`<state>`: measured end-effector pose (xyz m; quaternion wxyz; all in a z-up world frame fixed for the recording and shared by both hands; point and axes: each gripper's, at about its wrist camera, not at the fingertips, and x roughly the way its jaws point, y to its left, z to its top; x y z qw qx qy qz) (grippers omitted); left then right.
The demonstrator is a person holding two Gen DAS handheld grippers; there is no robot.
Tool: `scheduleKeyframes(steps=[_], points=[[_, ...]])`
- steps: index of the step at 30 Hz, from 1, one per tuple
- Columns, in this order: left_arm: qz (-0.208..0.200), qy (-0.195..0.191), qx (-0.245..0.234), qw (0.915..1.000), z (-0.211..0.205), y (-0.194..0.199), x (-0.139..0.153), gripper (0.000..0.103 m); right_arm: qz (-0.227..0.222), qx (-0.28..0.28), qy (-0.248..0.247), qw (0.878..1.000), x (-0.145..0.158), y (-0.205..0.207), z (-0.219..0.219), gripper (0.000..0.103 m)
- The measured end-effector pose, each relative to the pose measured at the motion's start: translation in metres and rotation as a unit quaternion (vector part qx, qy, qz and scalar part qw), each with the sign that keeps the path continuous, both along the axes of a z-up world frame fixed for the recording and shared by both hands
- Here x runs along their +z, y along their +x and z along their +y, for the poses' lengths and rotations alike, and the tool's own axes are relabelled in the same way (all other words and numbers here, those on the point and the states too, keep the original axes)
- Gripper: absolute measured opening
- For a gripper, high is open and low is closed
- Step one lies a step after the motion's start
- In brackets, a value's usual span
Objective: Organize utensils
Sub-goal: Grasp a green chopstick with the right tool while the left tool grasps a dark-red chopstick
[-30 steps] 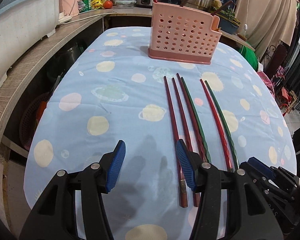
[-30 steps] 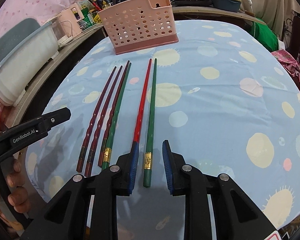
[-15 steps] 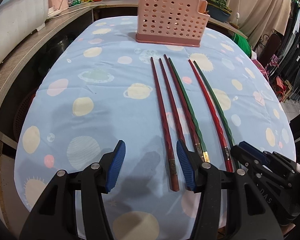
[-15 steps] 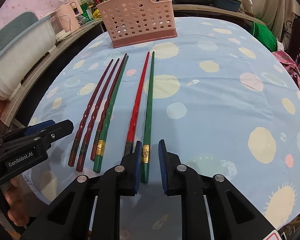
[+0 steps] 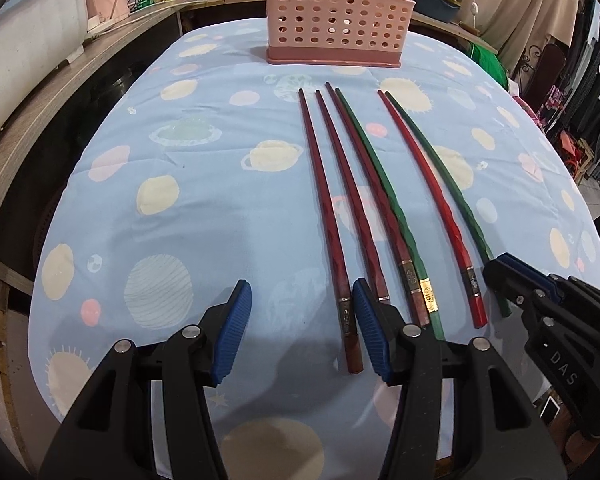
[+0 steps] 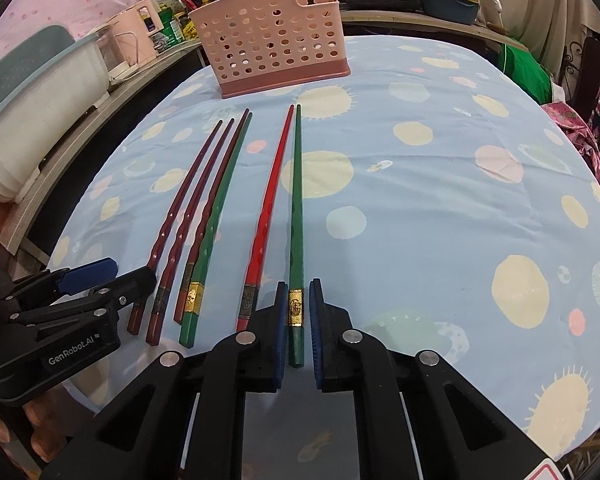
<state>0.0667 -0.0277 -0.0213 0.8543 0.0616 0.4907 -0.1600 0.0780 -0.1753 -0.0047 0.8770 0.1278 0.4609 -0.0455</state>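
Six long lacquered chopsticks lay side by side on a worktop (image 6: 440, 208) draped in a pale blue cloth printed with planets and suns, their tips pointing toward a pink perforated plastic utensil basket (image 6: 274, 44) that stood upright at the far end, well apart from them. From the left the row ran: two dark maroon chopsticks (image 5: 328, 216), a third maroon chopstick (image 5: 374, 204) lying against a green chopstick with a gold band (image 5: 392, 208), then a gap, then a bright red chopstick (image 6: 266, 216) just beside the outermost green chopstick (image 6: 296, 216).

The right tool (image 6: 296, 334) had its blue ribbed pads either side of the handle end of that outermost green chopstick, near its gold band; the jaws had just been closing and stood narrowly apart, and whether the pads already pressed the wood could not be told. The chopstick still lay flat on the cloth.

The left tool (image 5: 300, 330) hovered over the near ends of the maroon chopsticks with its jaws apart and nothing gripped; its right pad sat over the handles of the leftmost two.
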Motion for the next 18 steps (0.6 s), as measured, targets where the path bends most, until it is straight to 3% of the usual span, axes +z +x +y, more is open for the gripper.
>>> scheduleKeyframes(steps=[3, 7, 8, 18], points=[[-0.004, 0.006, 0.005, 1.0, 0.002, 0.0, 0.0, 0.039, -0.002, 0.0, 0.003, 1.0, 0.0, 0.0, -0.001, 0.009], [-0.004, 0.001, 0.013, 0.9999, 0.009, 0.001, 0.001, 0.01, -0.003, -0.001, 0.003, 1.0, 0.0, -0.001, -0.001, 0.008], [-0.003, 0.0, 0.013, 0.9999, 0.01, 0.002, 0.001, 0.008, -0.003, -0.001, 0.002, 1.0, 0.0, -0.001, -0.001, 0.007], [0.002, -0.006, 0.007, 1.0, 0.011, 0.002, 0.002, 0.007, -0.006, -0.007, 0.006, 1.0, 0.002, -0.002, -0.004, 0.007]])
